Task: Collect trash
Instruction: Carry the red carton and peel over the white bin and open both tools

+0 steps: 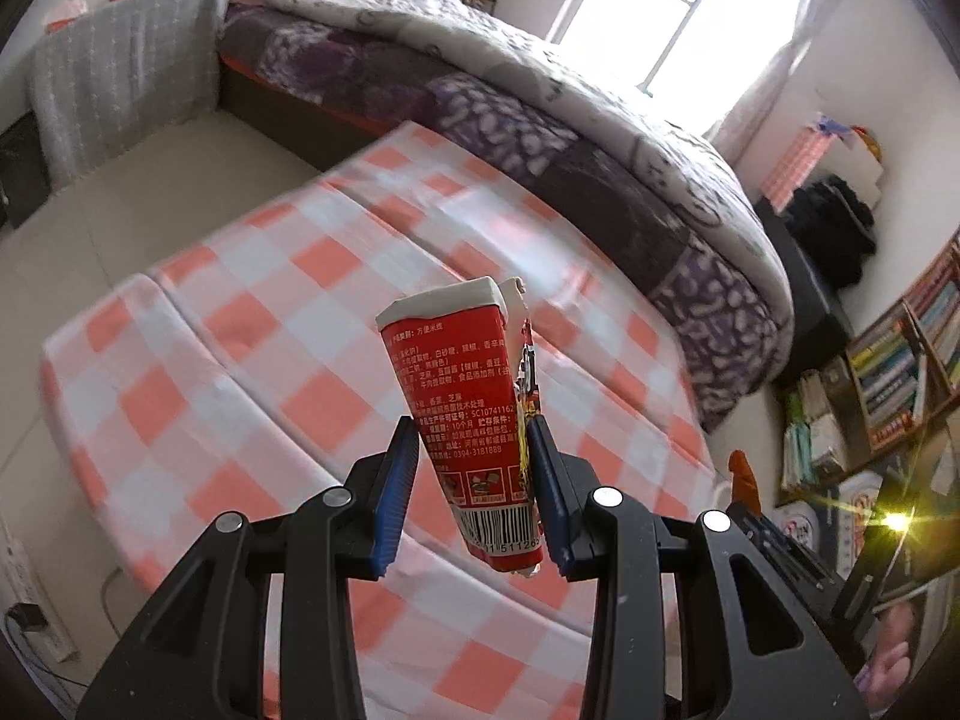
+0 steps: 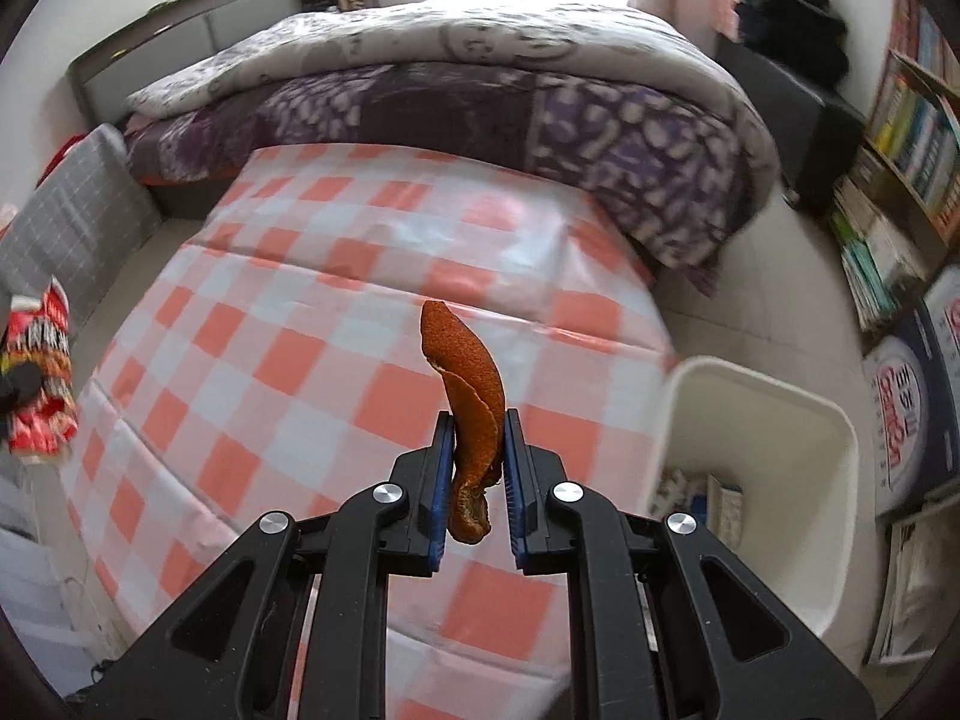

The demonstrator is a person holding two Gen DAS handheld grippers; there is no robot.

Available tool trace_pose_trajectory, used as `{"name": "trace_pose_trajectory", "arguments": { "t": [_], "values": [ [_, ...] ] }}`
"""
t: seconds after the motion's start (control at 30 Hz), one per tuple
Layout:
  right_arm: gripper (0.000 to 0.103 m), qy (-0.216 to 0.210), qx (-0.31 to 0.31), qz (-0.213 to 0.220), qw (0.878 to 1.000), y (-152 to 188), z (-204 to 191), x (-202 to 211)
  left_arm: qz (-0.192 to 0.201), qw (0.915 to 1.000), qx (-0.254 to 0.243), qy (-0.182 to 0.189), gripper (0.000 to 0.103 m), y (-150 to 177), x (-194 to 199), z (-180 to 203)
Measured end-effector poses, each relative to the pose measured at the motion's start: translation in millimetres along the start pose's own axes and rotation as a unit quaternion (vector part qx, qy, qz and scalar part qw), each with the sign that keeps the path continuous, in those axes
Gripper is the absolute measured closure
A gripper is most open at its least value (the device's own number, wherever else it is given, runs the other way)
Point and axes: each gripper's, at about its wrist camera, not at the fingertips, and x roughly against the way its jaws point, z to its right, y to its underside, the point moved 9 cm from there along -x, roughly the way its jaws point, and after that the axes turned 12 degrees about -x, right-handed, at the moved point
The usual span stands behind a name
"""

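A: What have the 2 grippers got?

B: The left gripper (image 1: 474, 480) has its jaws pinched on a crushed red carton (image 1: 465, 414), held up above the checked table (image 1: 240, 324). The right gripper (image 2: 477, 480) has its jaws nearly together on a strip of orange peel (image 2: 471, 408), also off the table.

A: How will they handle?

B: I'd judge both light. The carton looks thin and already flattened, so it may twist; gripping its lower half seems sound. The peel looks curled and limp, possibly slippery, so hold it mid-strip. The white bin (image 2: 750, 420) stands just beside the table edge
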Motion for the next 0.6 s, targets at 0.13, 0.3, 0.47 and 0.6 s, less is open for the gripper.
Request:
{"name": "trace_pose_trajectory", "arguments": {
  "t": [0.13, 0.3, 0.47, 0.6],
  "values": [
    [0.088, 0.019, -0.025, 0.003, 1.0, -3, 36, 2, -0.024, 0.9993, -0.027, 0.012, 0.066, 21, -23, 25],
    [0.088, 0.038, -0.053, 0.016, 0.998, -16, 78, 13, -0.026, 0.9985, -0.036, 0.033, 0.066, 21, -32, 50],
    [0.088, 0.057, -0.08, 0.025, 0.995, -25, 117, 21, -0.032, 0.9979, -0.033, 0.046, 0.065, 24, -43, 67],
    [0.087, 0.07, -0.104, 0.023, 0.992, -27, 147, 25, -0.039, 0.997, -0.038, 0.056, 0.065, 29, -52, 79]
  ]
}}
